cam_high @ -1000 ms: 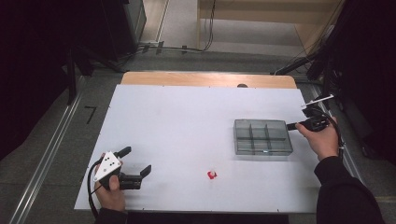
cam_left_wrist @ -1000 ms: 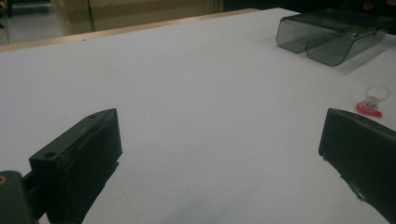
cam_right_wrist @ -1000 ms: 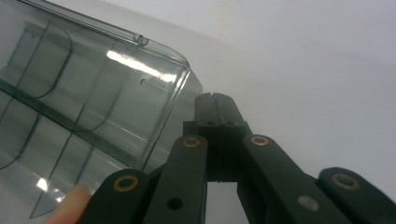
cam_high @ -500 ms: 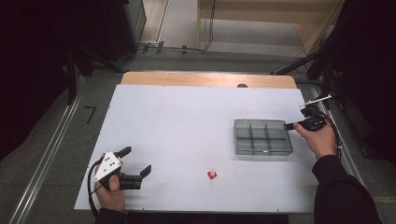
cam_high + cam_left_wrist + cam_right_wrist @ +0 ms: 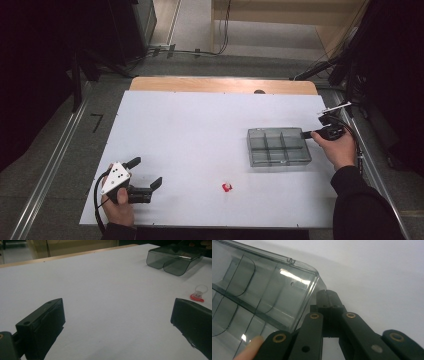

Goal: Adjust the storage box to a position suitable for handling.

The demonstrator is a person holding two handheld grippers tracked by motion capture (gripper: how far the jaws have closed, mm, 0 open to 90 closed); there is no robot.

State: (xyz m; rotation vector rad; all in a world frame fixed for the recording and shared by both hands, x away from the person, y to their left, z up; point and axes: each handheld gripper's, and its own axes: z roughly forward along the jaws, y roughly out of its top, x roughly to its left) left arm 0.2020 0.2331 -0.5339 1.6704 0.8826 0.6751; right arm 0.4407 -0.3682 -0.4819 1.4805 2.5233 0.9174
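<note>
While my right tongs (image 5: 306,134) sat clenched against the compartment box's (image 5: 278,146) right edge, my left tongs (image 5: 148,173) rested released on the white tabletop (image 5: 200,130), red cap (image 5: 226,187) nearby.

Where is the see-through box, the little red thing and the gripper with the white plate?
see-through box (image 5: 278,146): high view, on its middle divider.
little red thing (image 5: 227,187): high view, on its red top.
left gripper (image 5: 148,172): high view, midway between its open jaws' tips.
</note>
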